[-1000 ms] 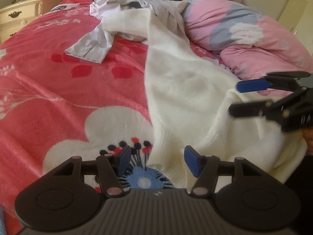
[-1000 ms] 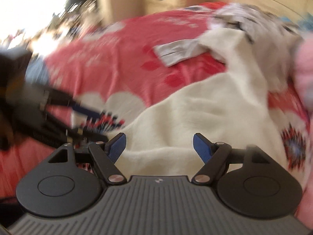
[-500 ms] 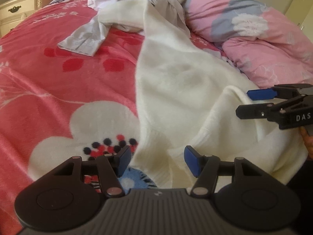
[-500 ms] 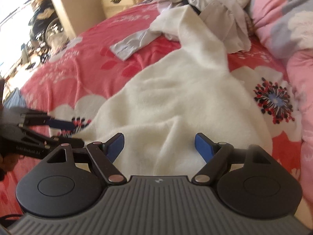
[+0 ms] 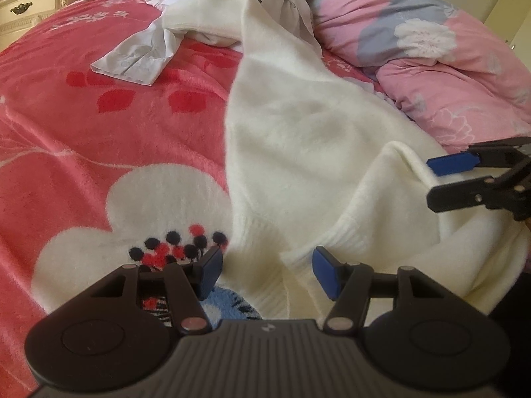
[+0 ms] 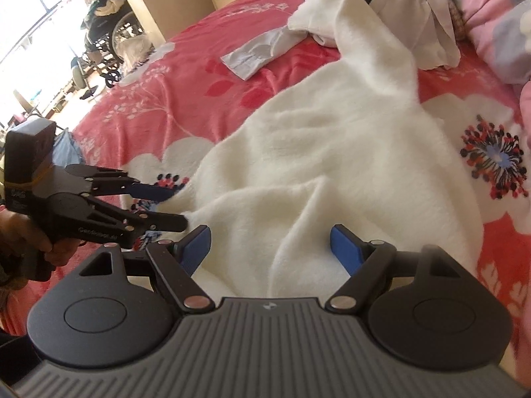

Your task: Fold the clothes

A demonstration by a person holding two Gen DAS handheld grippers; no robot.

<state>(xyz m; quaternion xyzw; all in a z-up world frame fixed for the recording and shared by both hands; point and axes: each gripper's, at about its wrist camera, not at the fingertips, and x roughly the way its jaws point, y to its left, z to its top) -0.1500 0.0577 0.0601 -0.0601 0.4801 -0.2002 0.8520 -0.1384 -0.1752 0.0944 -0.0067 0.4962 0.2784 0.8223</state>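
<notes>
While the fluffy cream-white knitted sweater [image 5: 318, 152] lay rumpled across the red floral fleece blanket [image 5: 99, 152], my left gripper [image 5: 265, 272] stood spread at its hem. My right gripper [image 6: 270, 248] was likewise spread, empty, over the sweater's folds.

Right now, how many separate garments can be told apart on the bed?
2, possibly more. A white fuzzy sweater lies spread across the red blanket, nearest both grippers. A pale grey shirt lies crumpled beyond it; that far heap may hide others.

The left gripper [image 6: 176, 207] has small pale lettering on its black body in the right wrist view, too blurred to read surely.
</notes>
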